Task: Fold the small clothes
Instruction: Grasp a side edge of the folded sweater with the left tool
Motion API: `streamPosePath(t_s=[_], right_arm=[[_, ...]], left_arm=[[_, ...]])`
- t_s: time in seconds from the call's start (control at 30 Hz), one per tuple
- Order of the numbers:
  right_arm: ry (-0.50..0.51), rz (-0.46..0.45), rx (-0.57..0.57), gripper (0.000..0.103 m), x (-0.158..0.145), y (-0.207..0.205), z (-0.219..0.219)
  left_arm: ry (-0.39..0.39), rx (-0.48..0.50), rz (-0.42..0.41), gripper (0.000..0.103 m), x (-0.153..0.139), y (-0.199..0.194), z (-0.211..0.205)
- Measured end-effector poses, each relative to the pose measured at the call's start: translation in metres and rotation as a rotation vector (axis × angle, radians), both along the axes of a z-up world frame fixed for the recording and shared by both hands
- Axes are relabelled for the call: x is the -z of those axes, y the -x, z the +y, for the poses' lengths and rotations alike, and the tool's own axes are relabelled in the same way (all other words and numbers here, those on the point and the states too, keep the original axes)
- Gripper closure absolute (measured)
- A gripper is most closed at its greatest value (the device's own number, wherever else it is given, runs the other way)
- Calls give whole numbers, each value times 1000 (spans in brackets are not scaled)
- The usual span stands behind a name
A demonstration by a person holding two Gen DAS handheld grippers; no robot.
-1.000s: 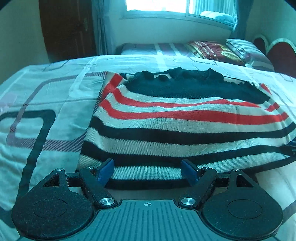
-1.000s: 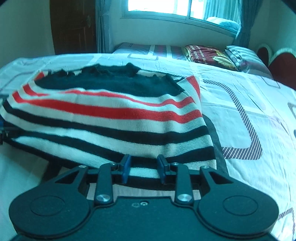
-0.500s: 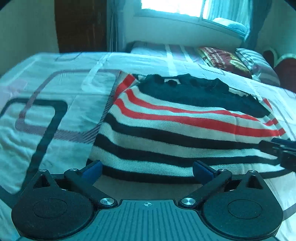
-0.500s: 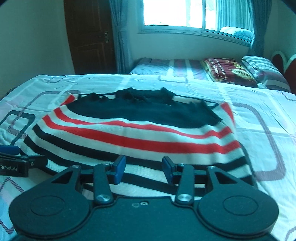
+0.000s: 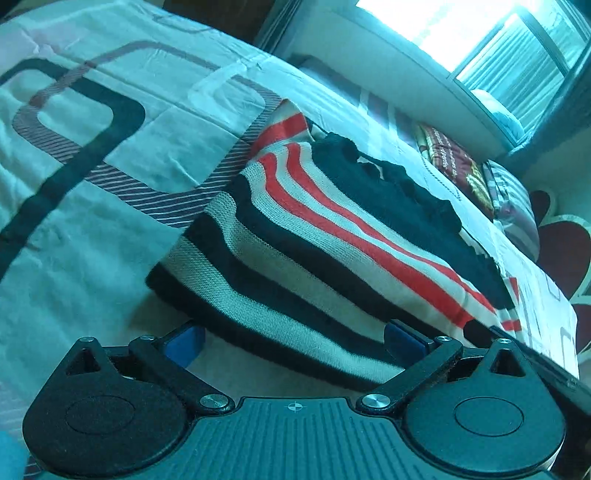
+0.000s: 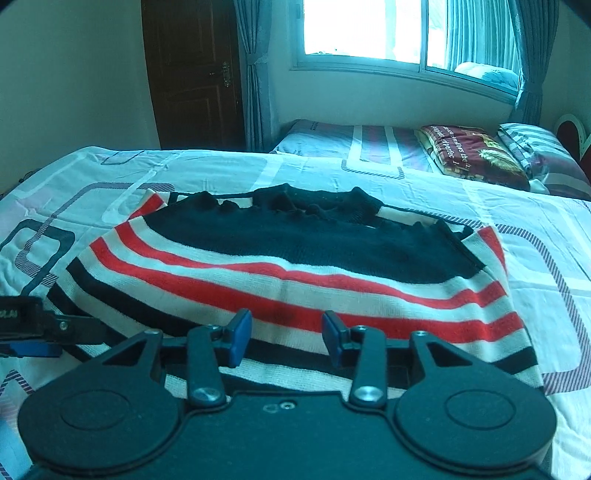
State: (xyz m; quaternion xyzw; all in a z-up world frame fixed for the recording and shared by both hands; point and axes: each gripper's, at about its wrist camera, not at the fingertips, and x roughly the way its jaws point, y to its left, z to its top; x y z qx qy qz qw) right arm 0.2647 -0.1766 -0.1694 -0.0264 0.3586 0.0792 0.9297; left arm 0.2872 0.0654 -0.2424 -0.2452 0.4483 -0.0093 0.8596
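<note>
Right wrist: patterned bedsheet (image 6: pixel 424 192), pillows (image 6: pixel 476 157), door (image 6: pixel 192 70), window (image 6: pixel 369 29).

Bright window (image 6: pixel 364 29), dark wooden door (image 6: pixel 194 70), patterned bed (image 6: pixel 554 236), curtains (image 6: pixel 253 66).

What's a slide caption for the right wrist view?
Right gripper open above the near edge of a folded striped sweater on the bed.

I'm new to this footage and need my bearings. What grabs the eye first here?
The striped knit sweater, with red, white and dark bands, lies folded mid-bed on the patterned bedsheet. Both claws hover open at its near edge: the right claw and the left claw. Behind, a bright window glares.
</note>
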Motion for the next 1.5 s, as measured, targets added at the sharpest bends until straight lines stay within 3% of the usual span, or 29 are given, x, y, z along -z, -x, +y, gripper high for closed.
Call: streamPosePath(t_s=[0.27,0.43,0.57,0.63,0.83,0.97,1.07,1.1,1.17,1.3,1.4,1.5], right_arm=[[10,-47,14,62,0,-16,8],[45,28,0,61,23,-26,12],[18,1,2,61,14,-23,9],[24,-35,-8,61,7,-21,11],[46,-69,-2,61,-4,-40,16],[39,-39,45,63,7,-54,9],[92,16,5,60,32,-59,12],[95,-3,1,60,33,-57,12],[83,3,13,60,31,-57,11],[78,-7,11,60,32,-53,11],[65,-6,13,60,31,-53,10],[58,-9,7,60,32,-54,7]], left_arm=[[6,-29,-37,0,4,-9,0],[60,-67,-82,1,7,-7,3],[98,-88,-103,1,9,-10,5],[134,-89,-122,15,9,-13,6],[170,-123,-127,15,15,-30,8],[168,-134,-151,15,17,-35,7],[179,-148,-164,15,19,-34,8],[177,-151,-167,17,19,-33,8],[148,-168,-163,36,19,-32,7],[175,-203,-158,48,21,-32,14],[168,-213,-171,64,19,-30,13],[143,-195,-202,72,11,-28,8]])
